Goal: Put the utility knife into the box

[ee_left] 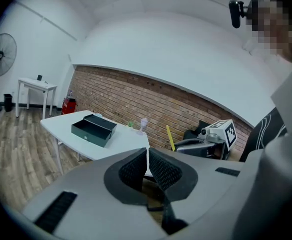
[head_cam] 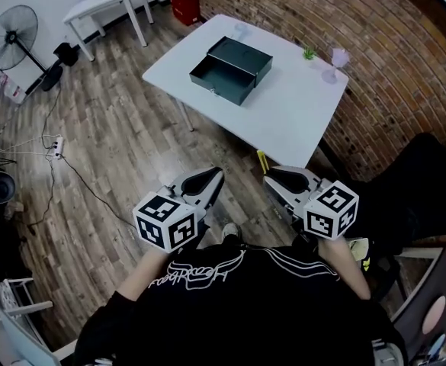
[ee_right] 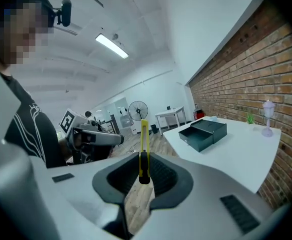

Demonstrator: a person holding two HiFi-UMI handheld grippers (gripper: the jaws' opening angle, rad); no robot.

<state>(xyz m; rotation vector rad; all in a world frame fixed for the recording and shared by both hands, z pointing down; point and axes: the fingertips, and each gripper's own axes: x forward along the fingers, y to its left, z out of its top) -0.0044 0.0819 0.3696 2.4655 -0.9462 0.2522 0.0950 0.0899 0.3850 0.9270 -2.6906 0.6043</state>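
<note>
An open dark green box (head_cam: 232,69) sits on the white table (head_cam: 283,120), well ahead of both grippers. My right gripper (head_cam: 268,175) is shut on a yellow utility knife (head_cam: 261,161), which pokes forward out of its jaws towards the table's near corner. In the right gripper view the knife (ee_right: 144,144) stands upright between the pads, with the box (ee_right: 203,134) far off to the right. My left gripper (head_cam: 216,175) hangs beside it over the floor, shut and empty; its view shows the pads (ee_left: 136,166) meeting and the box (ee_left: 93,129) at a distance.
A small green plant (head_cam: 309,53) and a pale pink ornament (head_cam: 337,58) stand at the table's far edge by the brick wall. A fan (head_cam: 11,36), a small white table (head_cam: 108,2) and floor cables (head_cam: 55,147) lie to the left. Something dark and bulky (head_cam: 413,197) sits at right.
</note>
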